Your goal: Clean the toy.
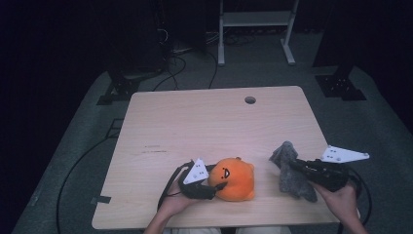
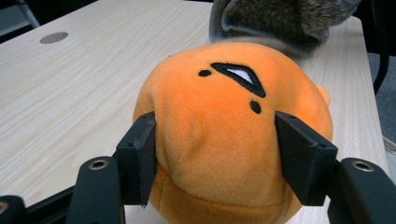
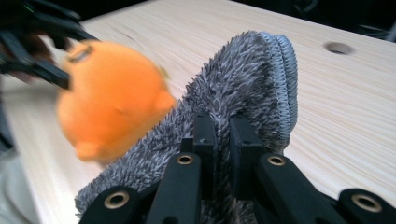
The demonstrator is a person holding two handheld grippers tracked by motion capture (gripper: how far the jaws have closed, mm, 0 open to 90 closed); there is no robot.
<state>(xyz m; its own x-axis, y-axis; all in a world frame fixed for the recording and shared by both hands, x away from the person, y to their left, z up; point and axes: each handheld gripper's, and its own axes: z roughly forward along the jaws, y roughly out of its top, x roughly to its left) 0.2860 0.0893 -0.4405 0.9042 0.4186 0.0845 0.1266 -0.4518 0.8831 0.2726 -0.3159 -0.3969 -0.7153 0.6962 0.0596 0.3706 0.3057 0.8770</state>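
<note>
An orange plush toy (image 1: 236, 178) with a stitched black face lies near the table's front edge. My left gripper (image 1: 219, 181) comes at it from the left. In the left gripper view both pads press into the sides of the orange plush toy (image 2: 219, 130), and the left pad dents it. To the right, a grey fuzzy sock (image 1: 292, 183) with a ribbed cuff stands up off the table. My right gripper (image 1: 293, 165) is shut on its fabric. In the right gripper view the jaws (image 3: 223, 135) pinch the sock (image 3: 243, 79), with the plush (image 3: 109, 112) blurred just beyond it.
The light wooden table (image 1: 204, 122) has a round cable hole (image 1: 250, 100) near its far edge. Behind the table, a white metal frame (image 1: 255, 19) and black stand bases sit on the grey floor, with cables trailing at the left.
</note>
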